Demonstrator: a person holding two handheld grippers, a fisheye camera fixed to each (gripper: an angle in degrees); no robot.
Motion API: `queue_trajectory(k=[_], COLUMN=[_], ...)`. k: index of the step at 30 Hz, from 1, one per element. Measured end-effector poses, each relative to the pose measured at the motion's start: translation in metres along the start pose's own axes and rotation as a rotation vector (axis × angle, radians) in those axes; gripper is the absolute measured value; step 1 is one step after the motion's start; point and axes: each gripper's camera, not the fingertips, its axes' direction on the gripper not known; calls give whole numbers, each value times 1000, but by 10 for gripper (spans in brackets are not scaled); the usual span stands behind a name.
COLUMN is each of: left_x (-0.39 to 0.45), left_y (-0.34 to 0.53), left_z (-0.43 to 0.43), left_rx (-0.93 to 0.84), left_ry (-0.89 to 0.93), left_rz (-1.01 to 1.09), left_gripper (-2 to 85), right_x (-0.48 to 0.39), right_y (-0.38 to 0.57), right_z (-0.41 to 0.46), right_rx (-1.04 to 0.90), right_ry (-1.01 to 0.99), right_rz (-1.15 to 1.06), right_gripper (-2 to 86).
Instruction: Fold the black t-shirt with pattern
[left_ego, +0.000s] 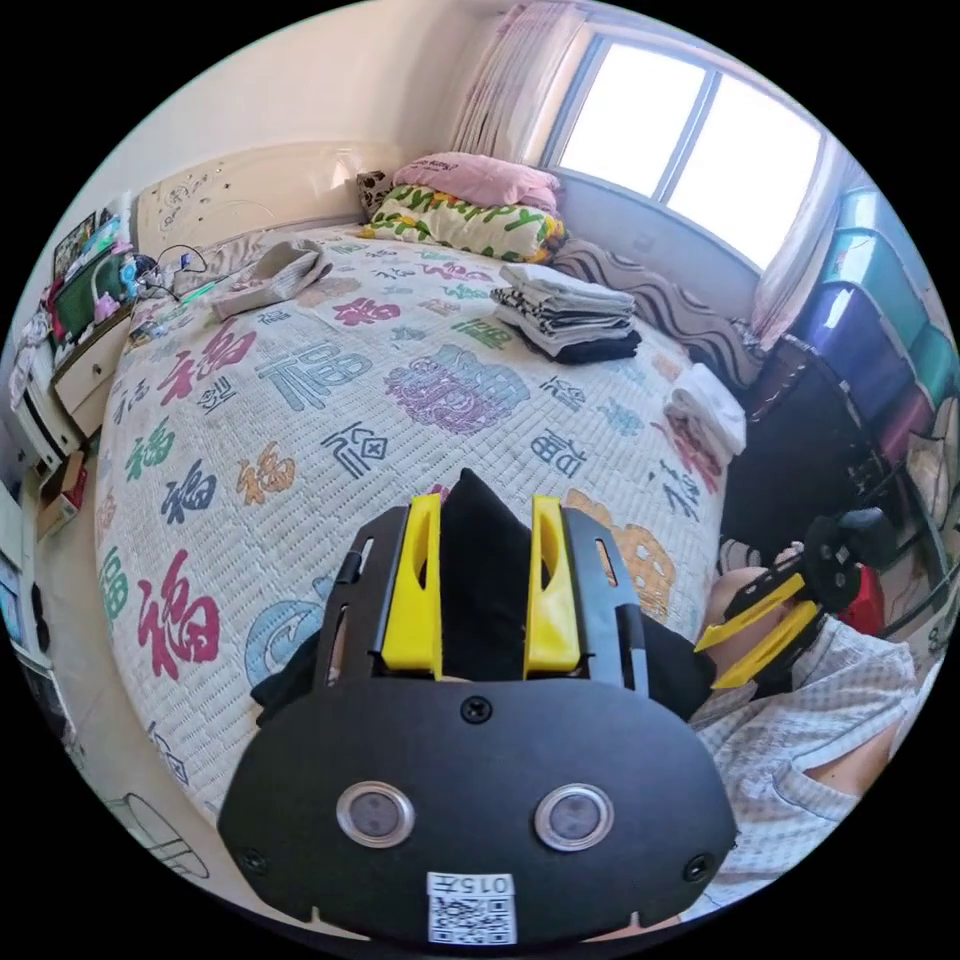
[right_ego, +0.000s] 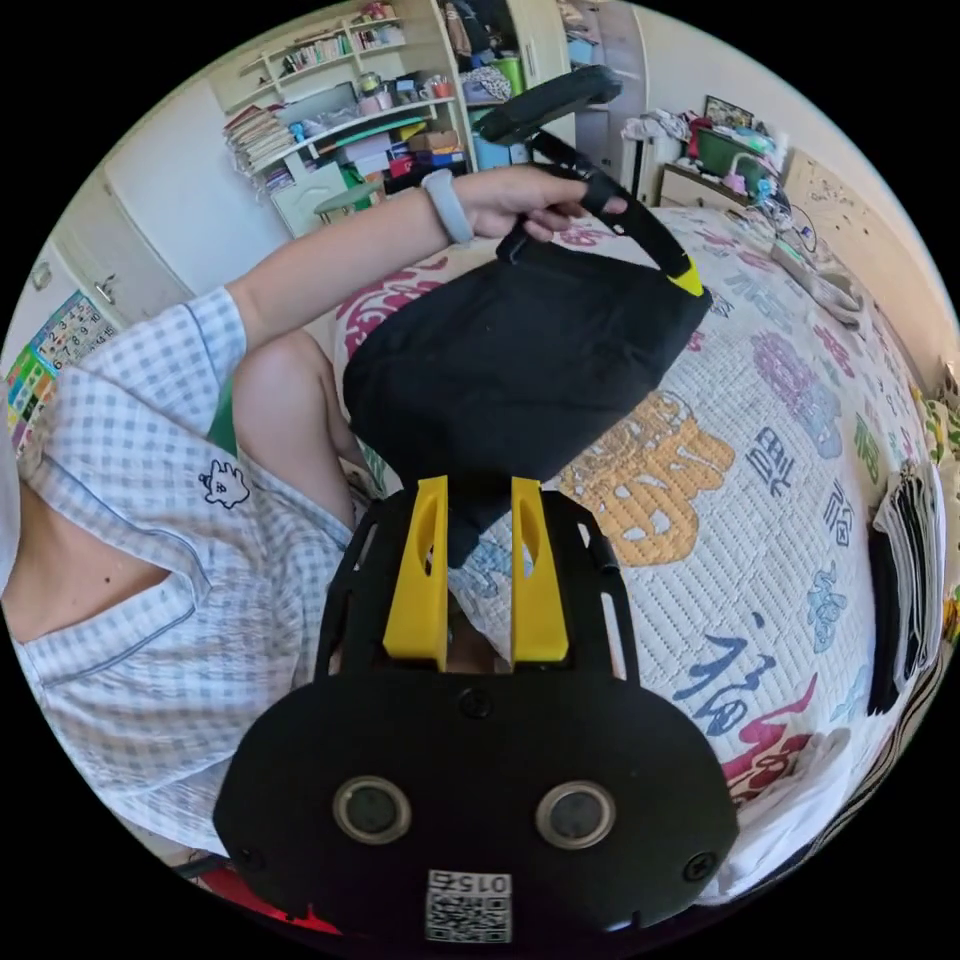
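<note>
In the left gripper view we see the left gripper (left_ego: 483, 585) with its two yellow jaws clamped on a thick fold of the black t-shirt (left_ego: 485, 590), the dark cloth bunched between them and spilling out on either side below. In the right gripper view we see the right gripper (right_ego: 477, 575) holding another corner of the same garment, a narrow point of black cloth running down between its yellow jaws; both jaws appear to press on it. There the black t-shirt (right_ego: 520, 375) hangs as a folded bundle in the air above the near edge of the bed (right_ego: 780, 560), stretched between the two tools; its pattern we cannot make out. The person's hand (right_ego: 520, 205) grips the left tool at the top of that view, a pale band at the wrist, and a checked shirt (right_ego: 150, 560) covers the person's body beside us. Beyond the left gripper, the bedspread (left_ego: 300, 420) shows large coloured characters. On it, well apart from the held shirt, sits a stack of folded clothes (left_ego: 567, 312) toward the window (left_ego: 690, 150), with pillows (left_ego: 470, 205) at the head of the bed and a second small pile of white folded laundry (left_ego: 708, 410) at the bed's far edge.
</note>
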Motion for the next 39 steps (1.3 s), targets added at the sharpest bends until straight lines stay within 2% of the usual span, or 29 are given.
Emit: queue_trajectory(k=[3, 5, 9, 13, 15, 17, 19, 20, 23, 24, 28, 31, 34, 39], left_x=[8, 7, 4, -8, -22, -45, -65, -79, -121, -130, -200, -238, -255, -270], left_y=[-28, -42, -52, -50, -47, -28, -3, 17, 78, 90, 167, 187, 188, 178], left_z=[41, 65, 89, 85, 55, -11, -61, -91, -141, -147, -150, -130, -114, -102], left_rx=[-121, -192, -206, -186, -105, 97, 198, 237, 269, 270, 288, 207, 132, 117], left_ry=[-108, -162, -260, -247, -171, -2, 70, 85, 83, 86, 168, 274, 301, 353], left_rz=[35, 44, 50, 40, -5, -53, -90, -116, -223, -251, -463, -554, -554, -521], left_gripper=[102, 84, 52, 44, 46, 54, 73, 87, 107, 109, 127, 157, 160, 148], right_x=[-4, -10, -14, 13, 32, 60, 84, 102, 156, 167, 235, 269, 299, 322], right_y=[-7, -14, -20, -18, -10, 7, 18, 20, 5, -1, -53, -64, -69, -82], right_z=[4, 10, 9, -18, -46, -94, -123, -136, -148, -146, -112, -84, -63, -46], right_rx=[-26, -56, -92, -56, 36, 281, 455, 545, 647, 642, 425, 429, 405, 384], right_ry=[-32, 17, 65, -27, -58, -113, -149, -166, -271, -299, -358, -456, -468, -531], right_rz=[-39, -72, -125, -75, -27, 11, 31, 59, 176, 195, 353, 416, 490, 504], right_gripper=[78, 35, 0, 16, 31, 41, 50, 58, 78, 82, 110, 121, 127, 126])
